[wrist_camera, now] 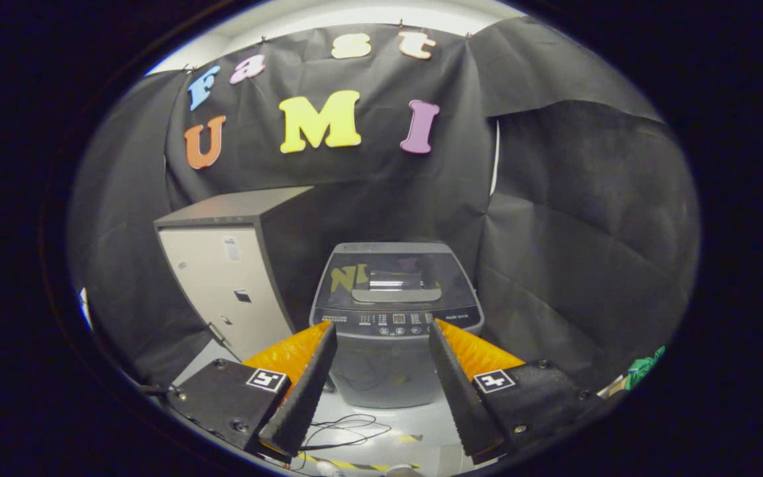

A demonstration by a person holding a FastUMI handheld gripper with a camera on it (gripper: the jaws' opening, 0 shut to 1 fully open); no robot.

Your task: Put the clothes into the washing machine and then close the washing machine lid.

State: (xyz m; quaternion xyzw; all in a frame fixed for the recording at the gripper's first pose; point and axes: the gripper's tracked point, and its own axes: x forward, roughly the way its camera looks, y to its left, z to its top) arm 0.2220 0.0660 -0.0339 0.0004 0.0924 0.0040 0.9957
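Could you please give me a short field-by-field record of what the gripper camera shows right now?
gripper: open, fingers apart, holding nothing
washing machine: beyond the fingers, upright on the floor, lid down
cabinet: beside the washing machine, door shut
cables: loose on the floor between the fingers
clothes: none identifiable

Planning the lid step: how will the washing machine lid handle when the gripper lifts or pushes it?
The lid looks like a rigid glossy panel, so probably stiff and slippery. Its front handle seems the best purchase. The gripper is open, well short of it.
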